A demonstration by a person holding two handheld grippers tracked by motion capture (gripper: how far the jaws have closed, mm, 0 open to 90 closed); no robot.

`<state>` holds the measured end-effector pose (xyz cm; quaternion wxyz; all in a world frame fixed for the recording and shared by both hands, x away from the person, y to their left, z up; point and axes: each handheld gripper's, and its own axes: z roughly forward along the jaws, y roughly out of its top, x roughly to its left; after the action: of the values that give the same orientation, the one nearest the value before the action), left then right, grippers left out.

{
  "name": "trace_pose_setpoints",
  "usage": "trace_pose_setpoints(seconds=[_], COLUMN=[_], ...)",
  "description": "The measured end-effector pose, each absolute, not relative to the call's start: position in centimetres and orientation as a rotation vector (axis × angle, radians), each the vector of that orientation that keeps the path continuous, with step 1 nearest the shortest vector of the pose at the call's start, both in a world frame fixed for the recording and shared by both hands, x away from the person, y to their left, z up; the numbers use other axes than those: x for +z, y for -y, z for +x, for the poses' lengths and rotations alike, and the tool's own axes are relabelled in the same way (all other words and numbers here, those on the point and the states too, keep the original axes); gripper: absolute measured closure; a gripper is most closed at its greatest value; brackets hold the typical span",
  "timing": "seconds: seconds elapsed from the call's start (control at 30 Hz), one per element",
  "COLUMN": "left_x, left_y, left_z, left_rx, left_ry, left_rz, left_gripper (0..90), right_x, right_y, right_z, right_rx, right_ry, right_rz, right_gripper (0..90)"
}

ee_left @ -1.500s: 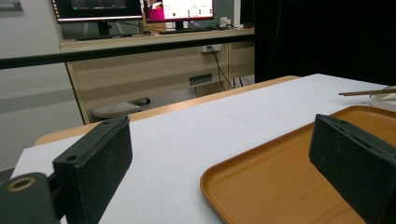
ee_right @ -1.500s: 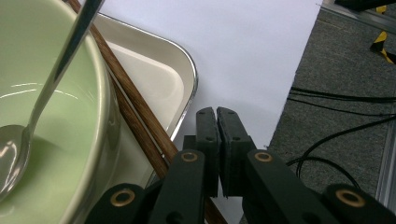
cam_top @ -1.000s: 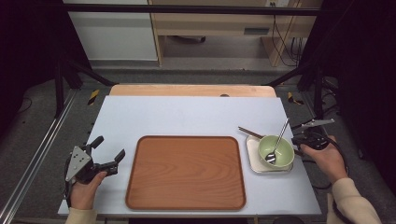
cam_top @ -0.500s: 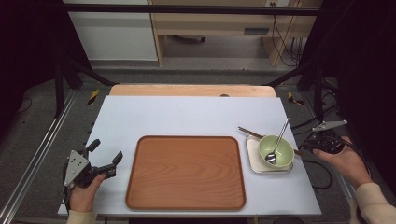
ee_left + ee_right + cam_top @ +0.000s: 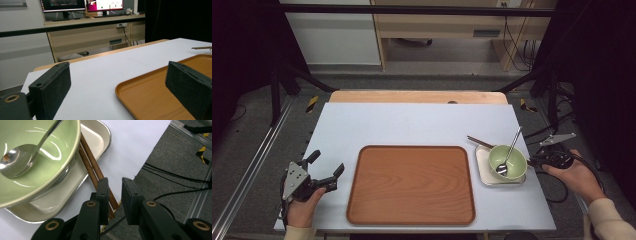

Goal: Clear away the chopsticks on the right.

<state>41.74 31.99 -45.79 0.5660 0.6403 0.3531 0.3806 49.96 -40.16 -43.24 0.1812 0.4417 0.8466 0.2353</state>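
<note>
Tongs [image 5: 115, 192] slightly parted, chopsticks [image 5: 93, 168] beneath, green bowl [image 5: 50, 170], spoon [image 5: 22, 157]

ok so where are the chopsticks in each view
high view: the chopsticks lie on the table's right side, poking out up-left from under the green bowl.
left gripper view: a thin brown tip at the right edge, beyond the wooden tray; it looks like them.
right gripper view: they run diagonally at centre, beside the bowl, ending by the right claw.
shared landmark: the green bowl links the high and right gripper views.

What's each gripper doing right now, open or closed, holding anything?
Left gripper: open, holding nothing.
Right gripper: jaws nearly closed with a narrow gap, holding nothing.
</note>
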Motion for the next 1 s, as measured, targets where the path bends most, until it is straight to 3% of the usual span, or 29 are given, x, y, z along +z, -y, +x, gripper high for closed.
trace_pose_setpoints(seconds=[1.0], left_x=[-45.8], left_y=[-31.9], left_z=[41.7], left_rx=[0.906], left_ry=[-0.824], left_rz=[1.519], left_gripper=[6.2], right_x=[-43.8], right_y=[39.6], right_z=[51.0], right_rx=[0.646], right_ry=[-2.400], right_rz=[1.246], right_gripper=[76.4])
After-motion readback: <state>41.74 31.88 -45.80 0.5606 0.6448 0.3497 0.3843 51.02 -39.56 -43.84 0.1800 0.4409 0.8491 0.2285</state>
